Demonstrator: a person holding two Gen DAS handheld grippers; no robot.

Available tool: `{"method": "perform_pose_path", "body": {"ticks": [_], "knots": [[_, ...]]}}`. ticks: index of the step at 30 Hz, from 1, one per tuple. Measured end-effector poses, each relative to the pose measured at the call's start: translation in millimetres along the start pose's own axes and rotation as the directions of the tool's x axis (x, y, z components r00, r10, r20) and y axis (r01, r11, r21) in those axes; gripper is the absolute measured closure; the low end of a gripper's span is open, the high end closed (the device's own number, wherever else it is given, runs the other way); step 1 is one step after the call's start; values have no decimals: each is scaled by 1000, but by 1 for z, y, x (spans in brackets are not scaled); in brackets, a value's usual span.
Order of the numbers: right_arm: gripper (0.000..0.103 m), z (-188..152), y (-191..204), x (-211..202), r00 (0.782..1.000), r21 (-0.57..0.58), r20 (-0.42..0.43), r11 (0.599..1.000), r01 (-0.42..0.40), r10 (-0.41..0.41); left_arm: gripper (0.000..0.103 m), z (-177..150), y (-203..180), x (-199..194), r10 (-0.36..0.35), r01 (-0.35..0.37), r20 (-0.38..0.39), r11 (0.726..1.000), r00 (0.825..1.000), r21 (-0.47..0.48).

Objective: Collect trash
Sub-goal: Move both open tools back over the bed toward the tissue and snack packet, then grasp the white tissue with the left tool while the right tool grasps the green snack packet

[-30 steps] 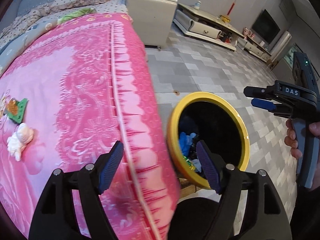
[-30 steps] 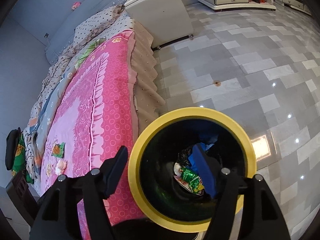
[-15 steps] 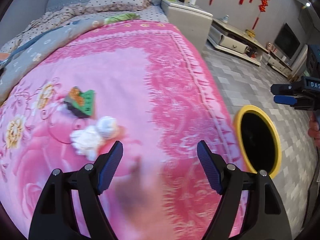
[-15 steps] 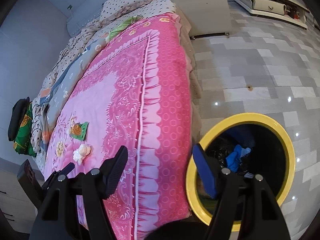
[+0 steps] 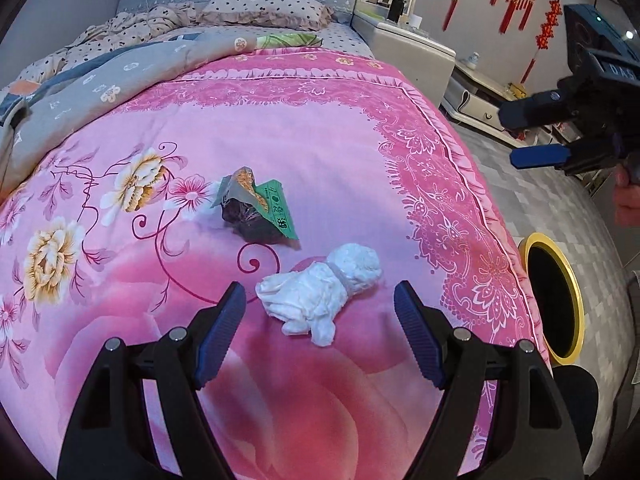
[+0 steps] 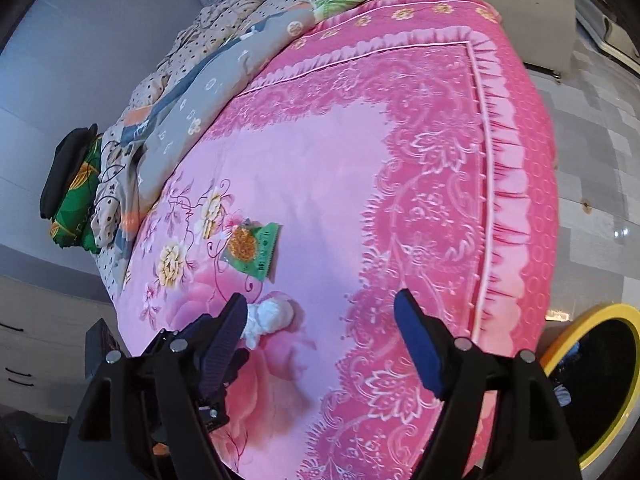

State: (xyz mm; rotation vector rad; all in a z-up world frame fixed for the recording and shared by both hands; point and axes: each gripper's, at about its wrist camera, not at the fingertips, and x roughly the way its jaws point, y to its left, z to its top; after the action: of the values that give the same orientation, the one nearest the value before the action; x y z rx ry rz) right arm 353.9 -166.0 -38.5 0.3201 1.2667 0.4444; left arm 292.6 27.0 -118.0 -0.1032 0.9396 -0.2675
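- My left gripper hangs over the pink bedspread, fingers spread wide, holding nothing; white tissue wad lies just ahead between them, untouched, so it looks lined up as my next pick.
- Green snack wrapper lies just beyond the wad.
- My right gripper: jaws just opened further, empty, above the bedspread.
- Yellow-rimmed bin stands on the floor off to the right, the drop point.

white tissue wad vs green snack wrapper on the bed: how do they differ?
Colour: the tissue wad is plain white; the snack wrapper is green with print and a dark inside.
Shape: the wad is a soft crumpled lump; the wrapper is a creased, torn-open packet.
Place: the wad lies just ahead of the open left gripper; the wrapper lies further off.
Both rest loose on the pink bedspread.
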Motion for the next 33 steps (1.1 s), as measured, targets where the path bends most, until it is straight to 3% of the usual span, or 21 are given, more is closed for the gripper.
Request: {"method": "perform_pose_path", "body": {"ticks": [4, 11, 23, 29, 33], "knots": [[27, 24, 32, 42, 994, -39, -98, 998, -45, 41, 30, 1, 11, 12, -27, 27, 1, 999, 1000, -30], [27, 52, 72, 105, 977, -92, -212, 994, -52, 31, 30, 1, 23, 30, -67, 67, -1, 995, 998, -80], [28, 61, 86, 172, 943, -125, -332, 992, -26, -18, 31, -2, 15, 45, -97, 97, -1, 994, 995, -56], [28, 59, 95, 186, 938, -170, -342, 985, 1, -60, 41, -2, 11, 48, -117, 116, -1, 992, 993, -50], [39, 56, 98, 198, 932, -197, -349, 980, 30, -99, 53, -5, 0, 51, -102, 102, 7, 995, 995, -19]]}}
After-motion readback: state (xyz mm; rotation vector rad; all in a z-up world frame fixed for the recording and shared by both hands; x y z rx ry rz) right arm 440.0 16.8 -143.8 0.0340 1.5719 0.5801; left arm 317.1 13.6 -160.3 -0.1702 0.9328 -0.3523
